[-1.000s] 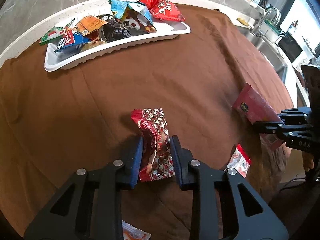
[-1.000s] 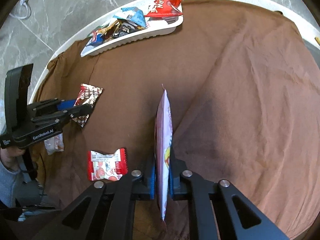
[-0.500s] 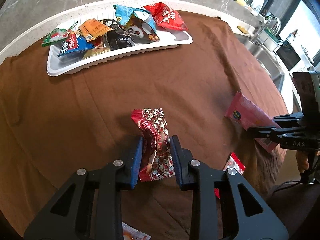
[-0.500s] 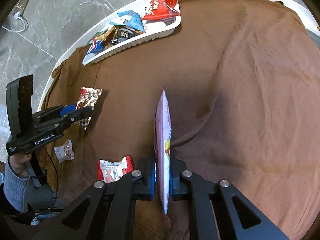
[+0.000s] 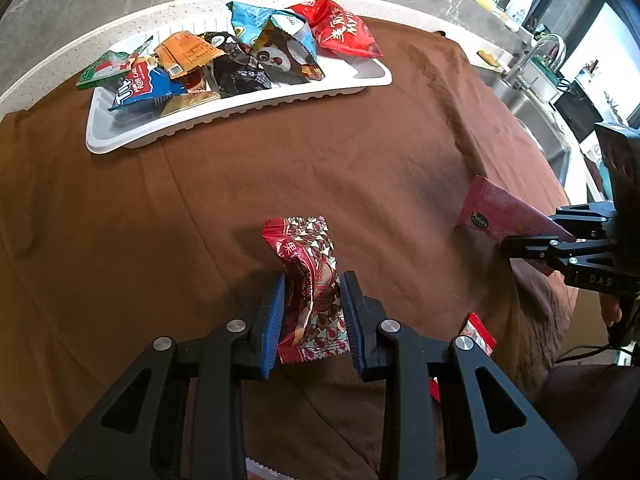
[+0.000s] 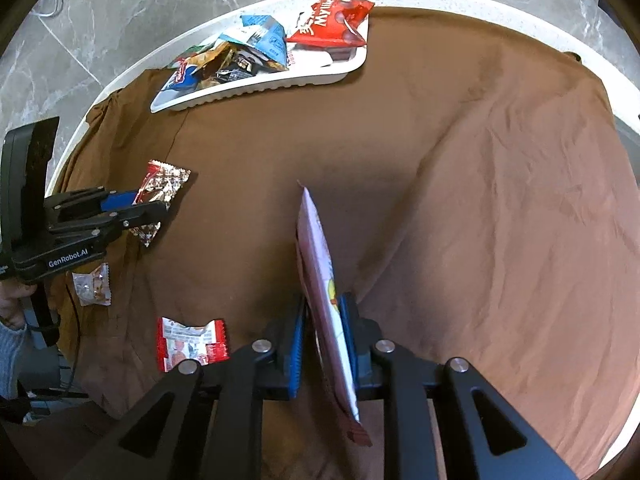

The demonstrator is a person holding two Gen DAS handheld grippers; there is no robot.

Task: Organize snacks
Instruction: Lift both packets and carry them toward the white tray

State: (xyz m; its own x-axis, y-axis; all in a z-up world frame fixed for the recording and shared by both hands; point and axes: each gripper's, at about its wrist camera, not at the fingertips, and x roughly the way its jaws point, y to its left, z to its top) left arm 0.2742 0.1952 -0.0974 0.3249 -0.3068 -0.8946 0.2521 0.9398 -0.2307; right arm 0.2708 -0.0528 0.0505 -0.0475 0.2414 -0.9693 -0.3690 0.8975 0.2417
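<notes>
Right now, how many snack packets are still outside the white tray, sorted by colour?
Red patterned packet: 1
Pink packet: 1
Red-and-white packet: 1
Clear packet: 1
Total: 4

Both claws point steeply down: the left claw [image 5: 312, 312] is clamped, the right claw [image 6: 322, 332] opening its jaws
</notes>
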